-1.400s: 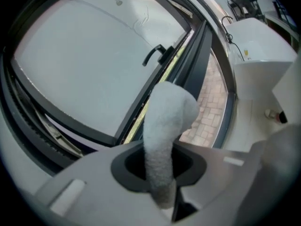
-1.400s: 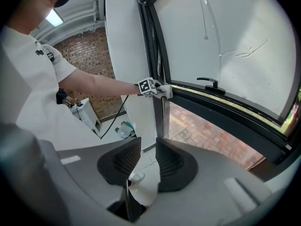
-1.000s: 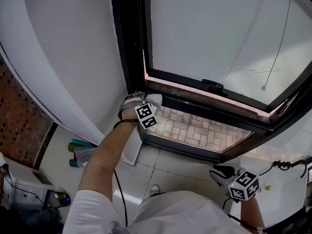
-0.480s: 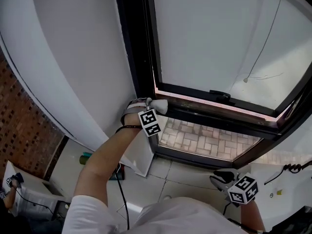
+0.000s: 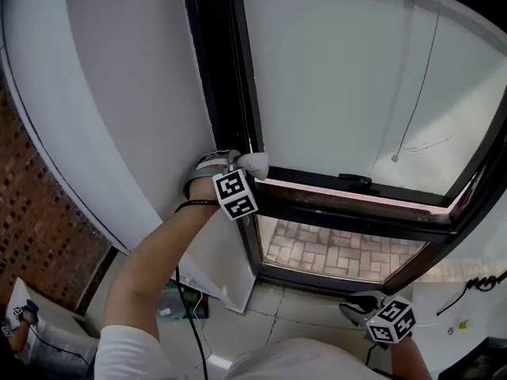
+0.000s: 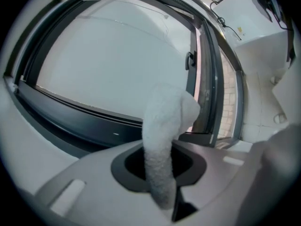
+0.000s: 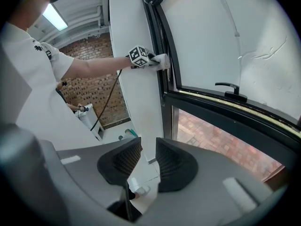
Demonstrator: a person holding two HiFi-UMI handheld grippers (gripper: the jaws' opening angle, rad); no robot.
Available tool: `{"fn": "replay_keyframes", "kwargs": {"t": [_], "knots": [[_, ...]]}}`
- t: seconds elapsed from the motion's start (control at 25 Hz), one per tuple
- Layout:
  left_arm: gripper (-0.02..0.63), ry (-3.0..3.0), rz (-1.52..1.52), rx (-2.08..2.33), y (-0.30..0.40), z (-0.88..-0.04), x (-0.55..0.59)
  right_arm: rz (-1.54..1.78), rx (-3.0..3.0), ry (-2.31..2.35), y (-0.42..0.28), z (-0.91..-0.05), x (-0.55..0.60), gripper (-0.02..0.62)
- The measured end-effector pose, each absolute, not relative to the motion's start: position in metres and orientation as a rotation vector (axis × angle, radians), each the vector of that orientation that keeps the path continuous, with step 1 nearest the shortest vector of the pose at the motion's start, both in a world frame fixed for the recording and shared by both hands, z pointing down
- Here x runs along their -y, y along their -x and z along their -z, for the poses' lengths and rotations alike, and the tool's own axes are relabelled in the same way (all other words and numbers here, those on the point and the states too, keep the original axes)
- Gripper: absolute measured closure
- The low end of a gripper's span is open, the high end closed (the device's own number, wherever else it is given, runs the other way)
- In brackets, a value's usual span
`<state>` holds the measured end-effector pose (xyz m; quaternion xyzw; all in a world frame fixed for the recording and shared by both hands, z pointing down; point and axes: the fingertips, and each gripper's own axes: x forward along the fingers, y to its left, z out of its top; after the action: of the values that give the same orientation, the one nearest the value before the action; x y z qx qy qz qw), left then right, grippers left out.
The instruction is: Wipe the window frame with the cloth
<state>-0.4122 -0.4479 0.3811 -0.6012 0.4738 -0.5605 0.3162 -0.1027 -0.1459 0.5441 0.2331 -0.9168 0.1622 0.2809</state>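
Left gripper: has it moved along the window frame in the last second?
Yes. The left gripper, shut on the cloth, has gone up the frame: it sat below the handle's level, now slightly above it.

Left arm up, right one down low
Left arm (image 5: pixel 150 256) is stretched right out, with the left gripper (image 5: pixel 244 169) pinched tight on the cloth (image 5: pixel 255 162). The right gripper (image 5: pixel 354 307) hangs low by the body, jaws slightly apart, empty.

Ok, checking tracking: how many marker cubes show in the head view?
2. One cube rides the left gripper, shut on the cloth at the window frame; the other cube rides the right gripper, near the bottom edge.
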Motion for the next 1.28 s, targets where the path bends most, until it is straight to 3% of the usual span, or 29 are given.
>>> {"fn": "replay_keyframes", "kwargs": {"t": [0.8,1.28], "knots": [[0.514,1.308,1.222,-1.355,0.419,-0.038,0.445,-0.477,2.463,-0.659,0.104,-0.556,0.158,0.495],[0.514,1.165,1.072,-1.457,0.425,0.123,0.436,-0.512,2.428,-0.758,0.091,-0.553,0.150,0.495]]}}
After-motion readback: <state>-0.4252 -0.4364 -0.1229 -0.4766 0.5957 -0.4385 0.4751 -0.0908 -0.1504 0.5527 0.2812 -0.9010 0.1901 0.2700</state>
